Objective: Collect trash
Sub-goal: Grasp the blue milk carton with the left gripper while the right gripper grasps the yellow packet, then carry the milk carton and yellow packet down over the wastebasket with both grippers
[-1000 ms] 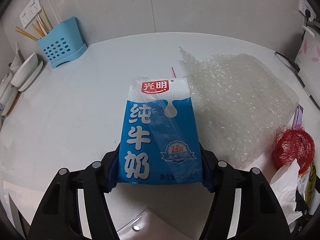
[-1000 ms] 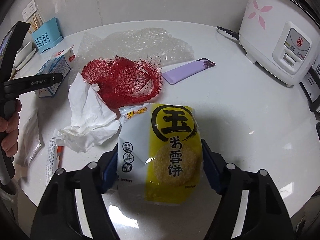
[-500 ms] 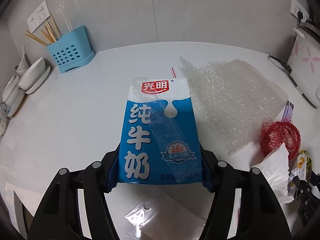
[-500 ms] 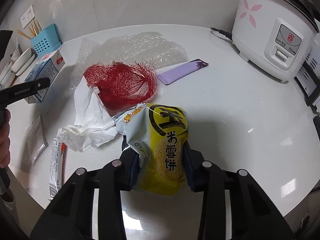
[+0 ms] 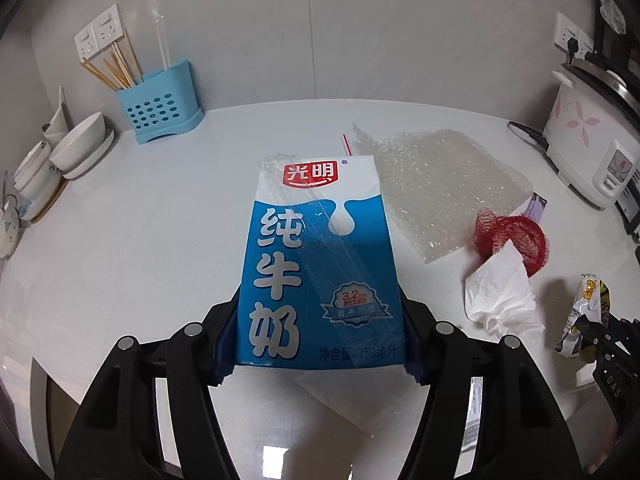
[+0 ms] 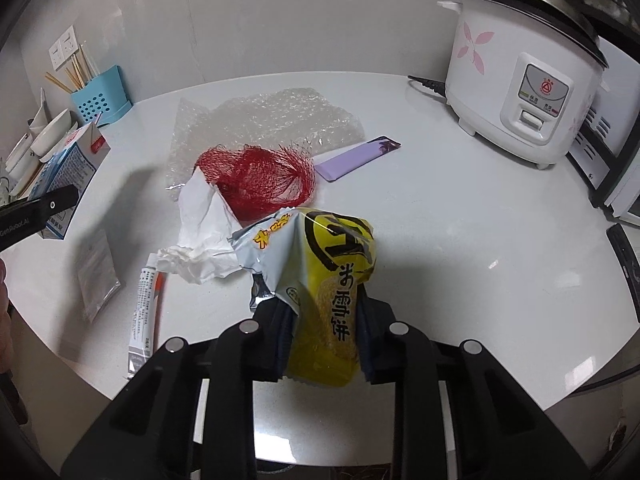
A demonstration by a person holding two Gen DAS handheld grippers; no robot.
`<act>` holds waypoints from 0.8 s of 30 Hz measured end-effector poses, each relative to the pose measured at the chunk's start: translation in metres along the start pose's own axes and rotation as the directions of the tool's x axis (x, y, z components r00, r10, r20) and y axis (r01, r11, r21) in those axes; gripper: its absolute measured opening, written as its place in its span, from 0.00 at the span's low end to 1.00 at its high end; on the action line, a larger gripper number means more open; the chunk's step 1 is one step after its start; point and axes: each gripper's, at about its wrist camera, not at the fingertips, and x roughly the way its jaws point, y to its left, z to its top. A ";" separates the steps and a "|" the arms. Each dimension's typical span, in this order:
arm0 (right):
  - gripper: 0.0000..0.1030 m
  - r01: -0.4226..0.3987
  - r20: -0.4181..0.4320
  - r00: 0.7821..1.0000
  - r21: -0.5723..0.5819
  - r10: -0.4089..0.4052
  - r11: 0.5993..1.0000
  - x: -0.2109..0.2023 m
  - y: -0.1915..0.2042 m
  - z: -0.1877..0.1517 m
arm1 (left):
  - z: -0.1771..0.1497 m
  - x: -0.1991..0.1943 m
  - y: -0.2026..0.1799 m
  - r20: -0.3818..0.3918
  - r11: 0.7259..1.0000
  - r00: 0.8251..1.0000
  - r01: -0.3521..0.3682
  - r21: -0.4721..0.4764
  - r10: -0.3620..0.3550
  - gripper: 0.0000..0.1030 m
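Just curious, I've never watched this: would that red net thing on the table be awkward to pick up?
Probably floppy: the red mesh net lies bunched in a loose heap. It looks very light, open weave throughout. Its frayed strands might snag the crumpled tissue touching it.

Left gripper [image 5: 320, 344] is clamped on the milk carton [image 5: 316, 272], one finger pressed to each side of its lower end, carton held up off the white table [image 5: 140, 240]. Right gripper [image 6: 324, 340] is squeezed tight on the yellow snack bag [image 6: 324, 300], crumpling it between narrow-set fingers, lifted just above that table, right of the carton.
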 end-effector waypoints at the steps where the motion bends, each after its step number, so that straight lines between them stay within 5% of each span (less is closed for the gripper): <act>1: 0.24 -0.003 0.007 1.000 0.001 0.003 1.000 -0.004 0.001 -0.001 | -0.003 -0.007 0.001 0.006 1.000 1.000 0.005 -0.004 -0.005 0.61; 13: 0.24 -0.062 0.100 0.993 -0.015 0.064 0.998 -0.070 0.020 -0.037 | -0.060 -0.082 0.000 0.067 0.998 0.996 0.058 -0.006 -0.057 0.61; 24: 0.24 -0.110 0.162 0.980 -0.058 0.118 0.992 -0.111 0.048 -0.111 | -0.136 -0.116 0.004 0.104 0.997 0.991 0.080 0.000 -0.079 0.61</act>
